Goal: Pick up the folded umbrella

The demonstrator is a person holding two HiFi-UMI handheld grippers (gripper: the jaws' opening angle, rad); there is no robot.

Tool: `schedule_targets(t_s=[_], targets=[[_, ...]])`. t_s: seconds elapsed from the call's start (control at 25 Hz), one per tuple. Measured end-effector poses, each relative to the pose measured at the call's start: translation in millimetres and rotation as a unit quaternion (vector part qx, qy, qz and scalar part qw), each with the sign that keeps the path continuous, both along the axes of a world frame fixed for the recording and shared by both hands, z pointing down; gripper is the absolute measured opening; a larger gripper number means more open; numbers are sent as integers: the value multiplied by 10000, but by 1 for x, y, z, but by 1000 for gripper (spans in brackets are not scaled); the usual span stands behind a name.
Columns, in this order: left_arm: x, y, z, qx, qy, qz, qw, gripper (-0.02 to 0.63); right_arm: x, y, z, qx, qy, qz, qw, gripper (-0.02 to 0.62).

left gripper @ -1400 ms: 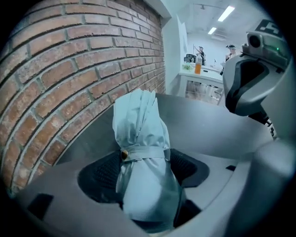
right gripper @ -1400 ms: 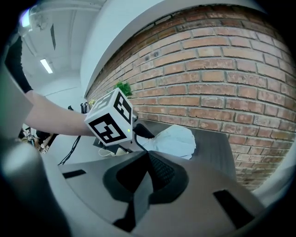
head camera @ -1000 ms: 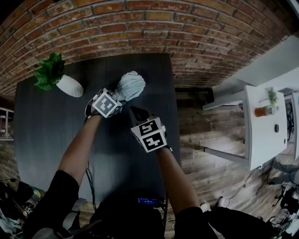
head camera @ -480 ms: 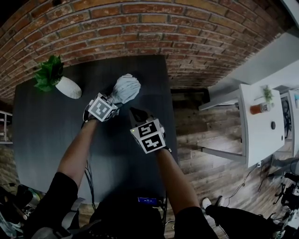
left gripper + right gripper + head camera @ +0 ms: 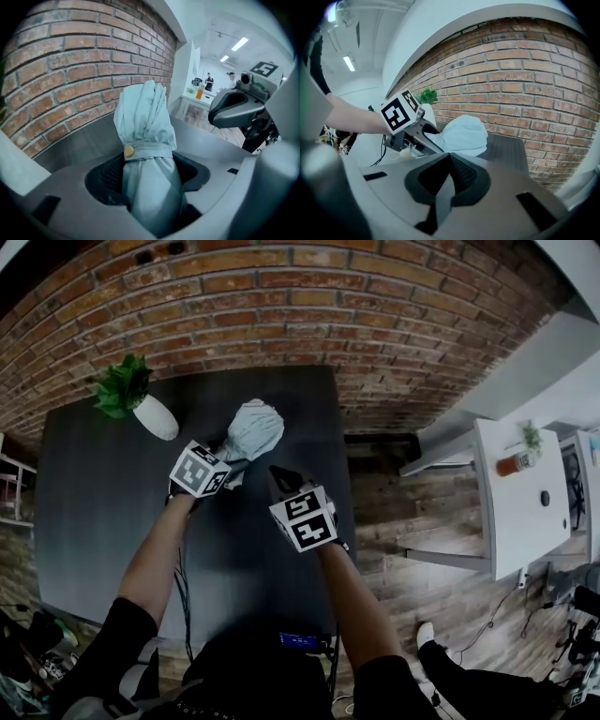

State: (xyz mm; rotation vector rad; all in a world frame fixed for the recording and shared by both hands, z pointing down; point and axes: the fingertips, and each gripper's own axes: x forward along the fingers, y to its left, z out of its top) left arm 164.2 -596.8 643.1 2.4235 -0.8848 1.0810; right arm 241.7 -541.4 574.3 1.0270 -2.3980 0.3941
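The folded umbrella (image 5: 255, 427) is a pale blue-grey bundle with a button strap, held over the dark table (image 5: 94, 512). My left gripper (image 5: 234, 463) is shut on its lower part, the pads pressing both sides of the fabric (image 5: 145, 140). The bunched top sticks out beyond the jaws toward the brick wall. My right gripper (image 5: 279, 480) hovers just right of the left one, jaws closed together with nothing between them (image 5: 447, 176). From the right gripper view the umbrella (image 5: 461, 136) and the left gripper (image 5: 419, 136) lie straight ahead.
A white pot (image 5: 157, 418) with a green plant (image 5: 122, 390) stands at the table's back left. A brick wall (image 5: 281, 306) runs behind the table. To the right, past a wooden floor, stands a white table (image 5: 520, 512) with an orange bottle (image 5: 511, 465).
My left gripper has lifted with the umbrella in it and drawn a little toward me. The right gripper rose slightly alongside it.
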Motion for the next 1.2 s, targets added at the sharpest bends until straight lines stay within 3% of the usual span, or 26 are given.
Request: schedule_targets(t_s=[0.44,0.8,1.2], targets=[[-7,66,-78,379,1194,-482,9910,290,1,45,-43,321,-73,-82,9994,8],[-11,152,-122,685,2199,-815,9697,290,6,110,-72,448,-330,-38,9984,8],[-11,229,-141,913,2934,-743,9487,290,6,171,-88,535,-553,105,9970,8]])
